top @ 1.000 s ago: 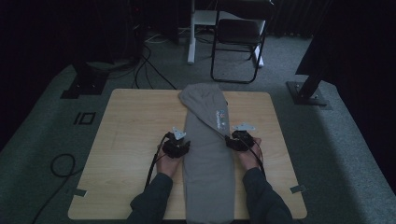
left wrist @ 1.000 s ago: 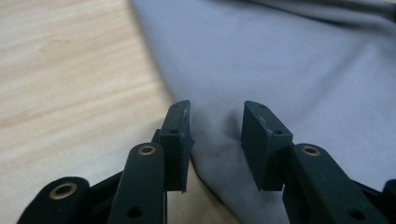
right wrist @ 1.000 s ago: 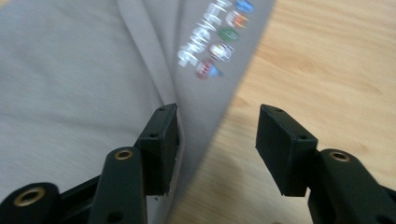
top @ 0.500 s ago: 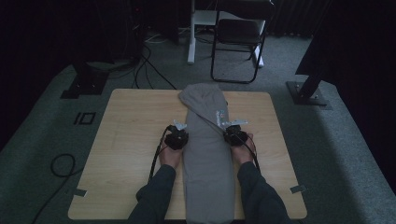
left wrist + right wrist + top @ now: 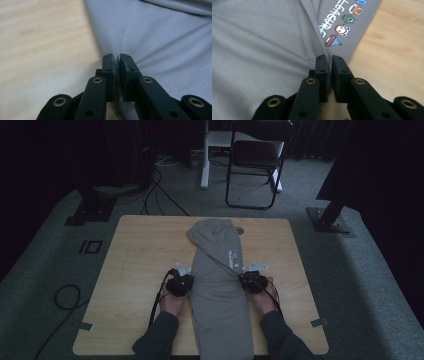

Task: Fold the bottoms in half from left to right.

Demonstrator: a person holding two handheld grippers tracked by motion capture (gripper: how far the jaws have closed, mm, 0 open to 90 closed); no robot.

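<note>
We had bare table [image 5: 135, 270] along the left and right edges, easy passing there. The grey garment [image 5: 217, 285] ran down the middle from far edge to near edge, blocking any straight crossing.

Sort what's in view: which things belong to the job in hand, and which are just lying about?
In the job:
- grey garment with cartoon print, lying lengthwise down the wooden table
- left gripper, shut on its left edge
- right gripper, shut on its right edge

Lying about:
- folding chair
- floor cables
</note>
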